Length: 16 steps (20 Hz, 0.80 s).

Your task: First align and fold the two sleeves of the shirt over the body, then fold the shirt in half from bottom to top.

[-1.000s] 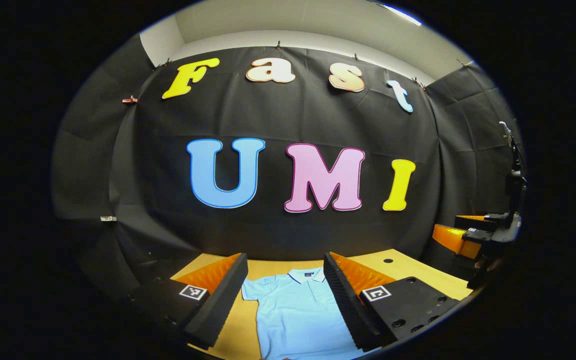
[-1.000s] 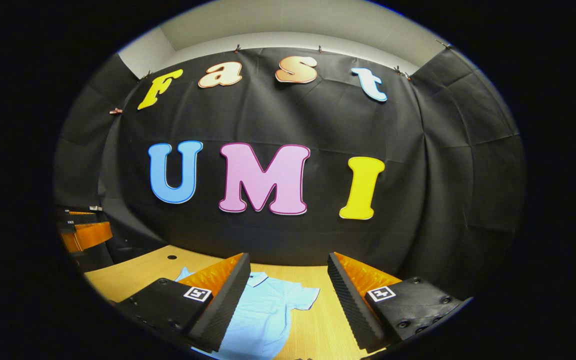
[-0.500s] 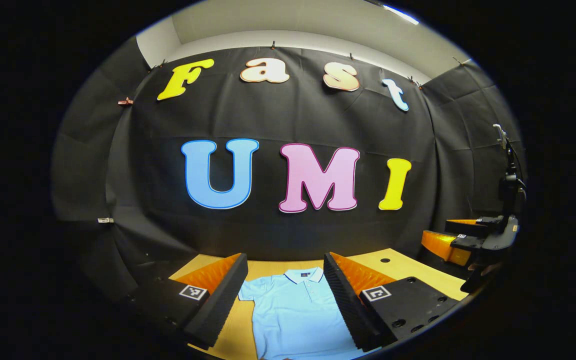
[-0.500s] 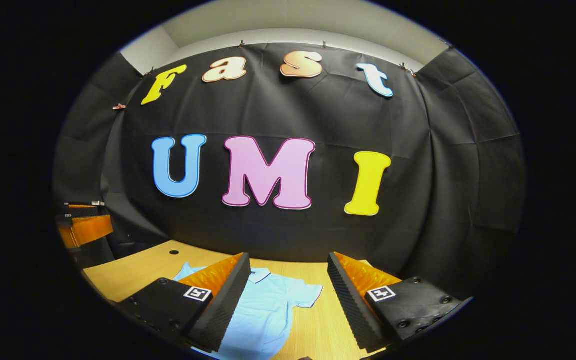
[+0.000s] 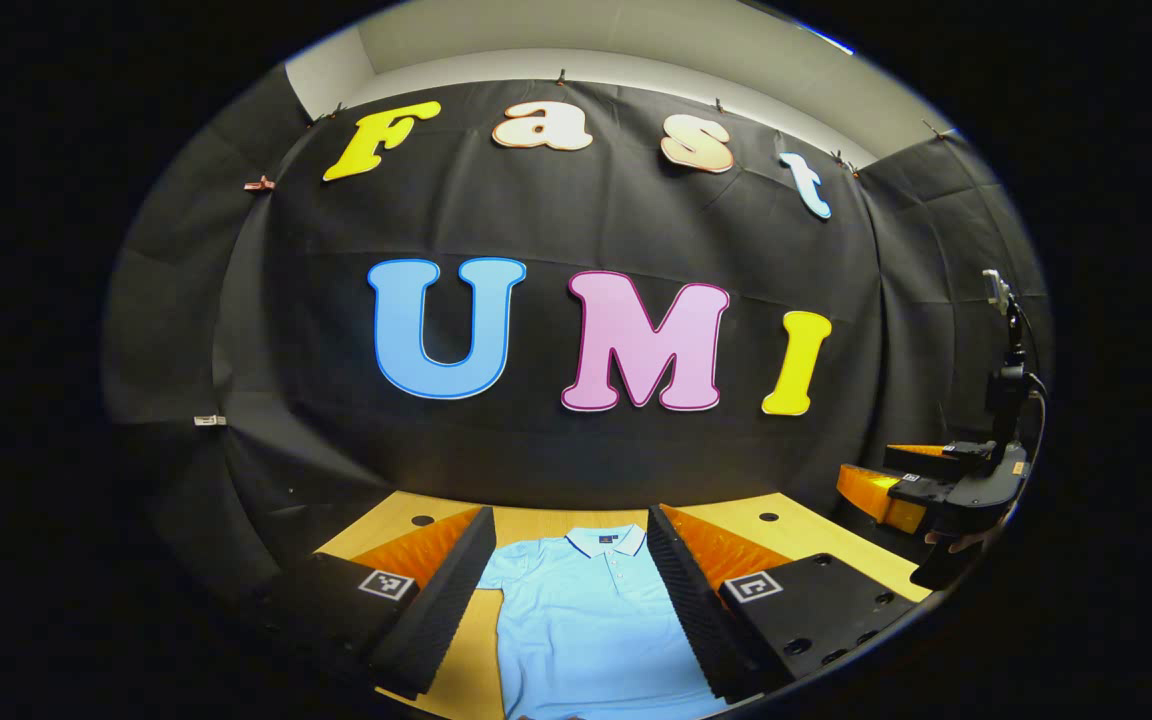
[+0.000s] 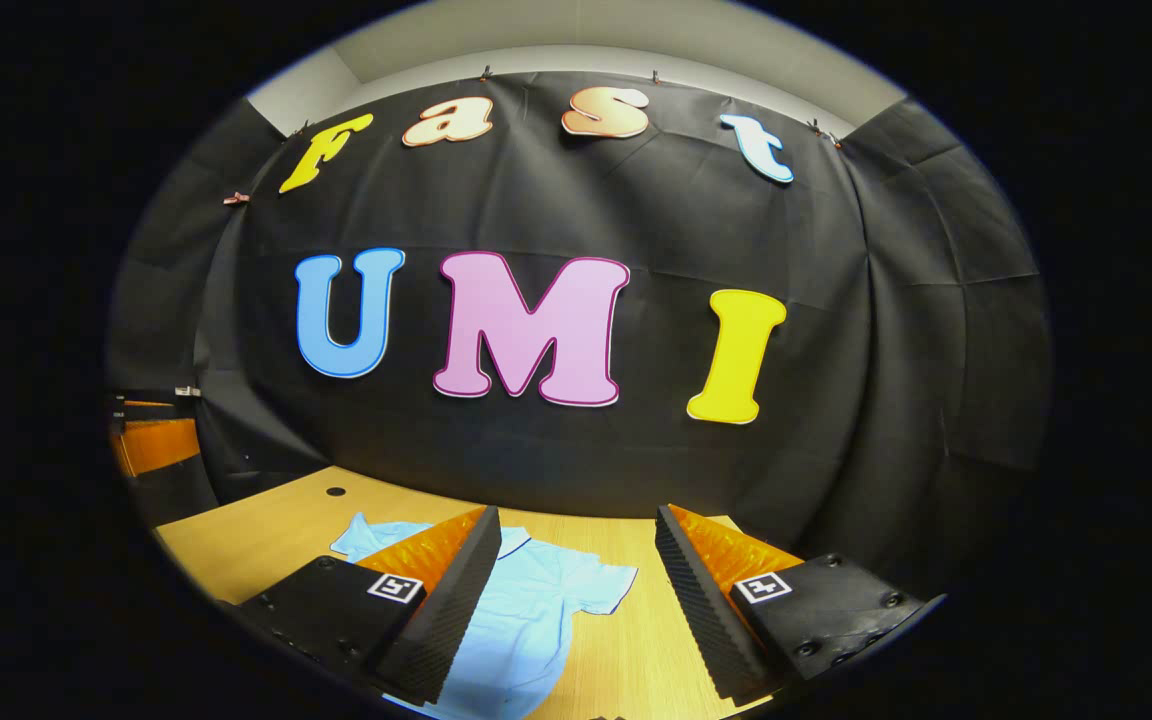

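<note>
A light blue polo shirt [image 5: 586, 615] lies flat on the wooden table [image 5: 816, 545], collar toward the far wall, sleeves spread out. In the left gripper view my left gripper [image 5: 569, 520] hangs open above the shirt's body, holding nothing. In the right gripper view the shirt [image 6: 536, 610] lies to the lower left, one short sleeve [image 6: 608, 585] sticking out between the fingers. My right gripper [image 6: 577, 515] is open above that sleeve and the table [image 6: 256, 540], also holding nothing. The shirt's lower part is hidden.
The table has small round holes [image 5: 768, 517] near its back edge, which meets the black cloth wall. The right gripper [image 5: 866, 465] with a hand under it shows at the far right of the left gripper view. The left gripper [image 6: 186, 425] shows at the far left of the right gripper view.
Both views now take in more of the table and shirt, so both grippers have shifted slightly. The shirt lies as before. Both grippers stay open.
</note>
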{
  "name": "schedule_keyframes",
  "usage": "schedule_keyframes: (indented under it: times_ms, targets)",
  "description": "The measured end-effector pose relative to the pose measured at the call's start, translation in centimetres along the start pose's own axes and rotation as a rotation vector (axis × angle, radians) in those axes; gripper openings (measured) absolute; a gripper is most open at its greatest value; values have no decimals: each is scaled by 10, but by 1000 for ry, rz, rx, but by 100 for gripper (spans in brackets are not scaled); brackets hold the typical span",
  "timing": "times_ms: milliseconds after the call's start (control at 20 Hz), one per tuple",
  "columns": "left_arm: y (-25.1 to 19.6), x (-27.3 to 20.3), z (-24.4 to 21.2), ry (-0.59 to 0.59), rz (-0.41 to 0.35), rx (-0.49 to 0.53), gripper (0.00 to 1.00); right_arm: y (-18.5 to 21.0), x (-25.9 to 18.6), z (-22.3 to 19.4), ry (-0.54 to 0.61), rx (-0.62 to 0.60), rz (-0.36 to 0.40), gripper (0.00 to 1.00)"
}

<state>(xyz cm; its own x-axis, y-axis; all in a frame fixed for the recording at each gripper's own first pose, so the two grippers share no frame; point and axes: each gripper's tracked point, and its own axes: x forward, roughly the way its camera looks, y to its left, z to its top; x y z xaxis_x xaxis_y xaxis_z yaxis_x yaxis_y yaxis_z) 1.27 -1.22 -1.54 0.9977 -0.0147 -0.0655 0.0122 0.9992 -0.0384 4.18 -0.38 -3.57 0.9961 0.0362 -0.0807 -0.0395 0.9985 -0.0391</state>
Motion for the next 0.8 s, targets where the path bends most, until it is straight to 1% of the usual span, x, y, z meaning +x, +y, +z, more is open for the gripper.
schedule_keyframes:
  times_ms: [100, 150, 200, 400, 500, 800]
  targets:
    - [0, 6, -4, 14, -5, -8, 97, -5, 17, -3, 11, -10, -14, 96]
    - [-5, 9, -4, 17, -31, -19, 97, -8, 28, -7, 24, -22, -24, 96]
    - [-8, 11, -4, 18, -40, -23, 97, -9, 38, -12, 36, -29, -24, 96]
    - [-5, 32, -7, 31, -27, -28, 97, -12, 85, -32, 93, -21, -20, 97]
    - [-11, 42, -7, 25, -56, -48, 96, -16, 111, -47, 126, -16, -20, 97]
    - [-3, 80, -33, 93, -18, -48, 97, -39, 185, -110, 245, 5, -34, 97]
